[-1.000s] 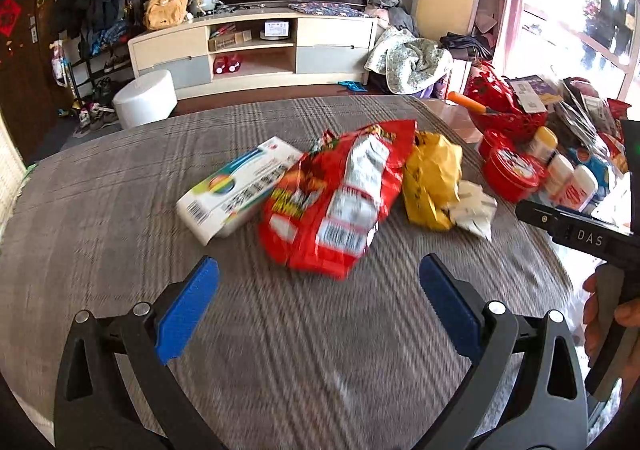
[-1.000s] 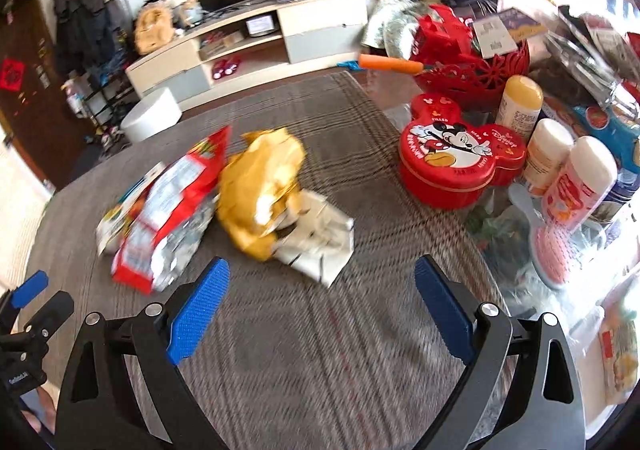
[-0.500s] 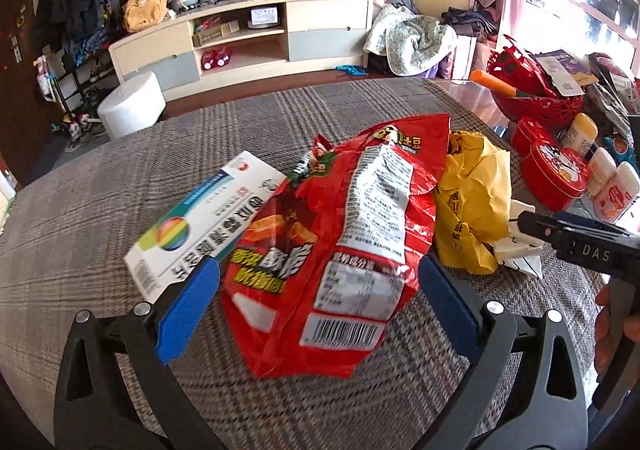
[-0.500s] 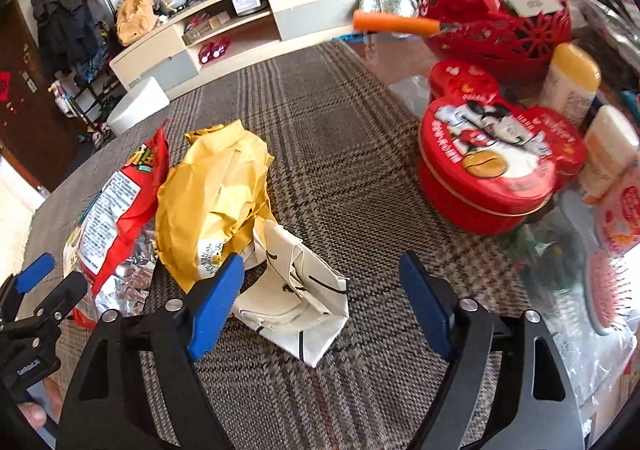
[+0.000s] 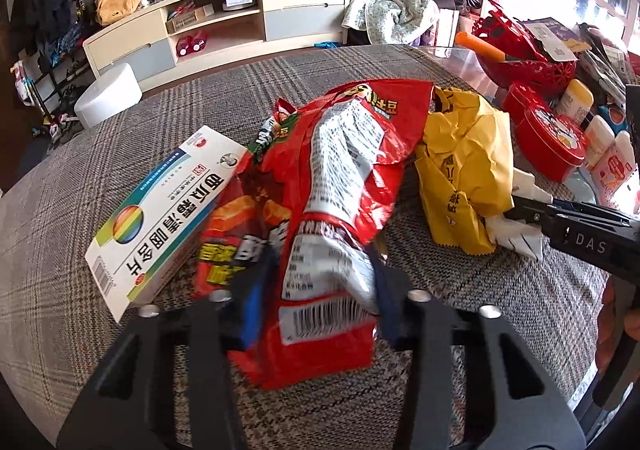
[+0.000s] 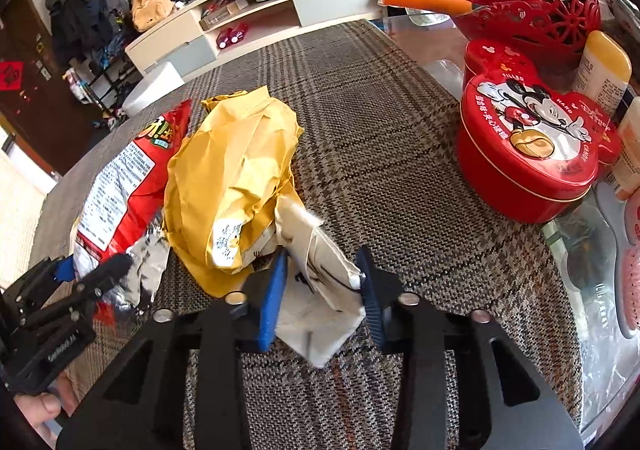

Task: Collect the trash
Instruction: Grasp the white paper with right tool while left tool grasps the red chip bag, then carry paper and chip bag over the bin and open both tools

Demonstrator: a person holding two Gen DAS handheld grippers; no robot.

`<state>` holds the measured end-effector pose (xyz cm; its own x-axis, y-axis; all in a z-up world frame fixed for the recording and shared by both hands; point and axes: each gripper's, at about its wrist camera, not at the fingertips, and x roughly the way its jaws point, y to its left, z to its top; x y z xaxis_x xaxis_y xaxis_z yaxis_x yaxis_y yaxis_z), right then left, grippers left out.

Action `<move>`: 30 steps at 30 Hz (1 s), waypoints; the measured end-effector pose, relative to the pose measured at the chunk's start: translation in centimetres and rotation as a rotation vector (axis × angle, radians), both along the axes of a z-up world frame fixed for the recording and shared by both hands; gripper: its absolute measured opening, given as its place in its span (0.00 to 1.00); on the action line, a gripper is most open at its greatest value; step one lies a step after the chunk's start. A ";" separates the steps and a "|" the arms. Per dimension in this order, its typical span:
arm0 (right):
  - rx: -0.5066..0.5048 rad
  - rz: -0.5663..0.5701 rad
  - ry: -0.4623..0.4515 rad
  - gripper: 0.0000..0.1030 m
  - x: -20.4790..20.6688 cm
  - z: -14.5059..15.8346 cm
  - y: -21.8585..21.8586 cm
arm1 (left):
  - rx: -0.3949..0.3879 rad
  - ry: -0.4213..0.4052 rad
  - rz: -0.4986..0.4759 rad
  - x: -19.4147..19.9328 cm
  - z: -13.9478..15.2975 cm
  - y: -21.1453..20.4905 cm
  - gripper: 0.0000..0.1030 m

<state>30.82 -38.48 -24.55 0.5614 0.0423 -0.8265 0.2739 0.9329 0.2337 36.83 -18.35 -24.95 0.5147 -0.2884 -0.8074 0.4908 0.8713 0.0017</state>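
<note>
**Q:** Left wrist view first: what is between the jaws?

**A:** The left gripper has just been closing, and its blue pads now press on the near end of a red snack bag. The bag's barcode end sits between the jaws, pinched from both sides; the rest stretches away ahead of them over the plaid tablecloth. Just left of the jaws, touching the bag, lies a white medicine box. Ahead and to the right of the jaws is a crumpled yellow wrapper, beside the bag.

**Q:** And the right one?

**A:** The right gripper has likewise just been closing. Its pads clamp a crumpled white paper wrapper, which stands between the jaws and spills out below them. The yellow wrapper lies just ahead and left of these jaws, touching the white paper; the red bag is further left.

**Q:** Anything else close by?

**A:** A red Mickey tin stands well to the right of the right jaws, apart from the trash. The left tool shows at the lower left, with a hand on it.
</note>
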 end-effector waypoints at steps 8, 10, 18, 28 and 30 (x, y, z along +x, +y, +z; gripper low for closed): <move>-0.036 0.020 -0.018 0.10 -2.1 0.8 1.1 | 0.015 -0.009 -0.002 -1.8 1.0 0.9 0.07; -0.044 0.028 -0.021 0.10 -2.8 1.3 1.4 | 0.018 -0.016 -0.002 -2.8 1.5 1.1 0.06; -0.030 0.034 -0.026 0.10 -7.4 3.0 4.0 | 0.005 -0.021 0.019 -9.2 3.4 3.6 0.05; 0.003 0.080 -0.046 0.10 -16.4 5.5 8.5 | -0.048 -0.032 0.086 -21.4 5.8 9.7 0.05; 0.006 0.101 -0.045 0.10 -18.3 5.9 9.9 | -0.055 -0.025 0.093 -23.5 5.8 10.7 0.06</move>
<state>12.52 -28.57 -18.68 0.5909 0.1052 -0.7999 0.1677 0.9538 0.2493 13.30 -7.65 -19.15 0.5611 -0.2814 -0.7784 0.4080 0.9123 -0.0358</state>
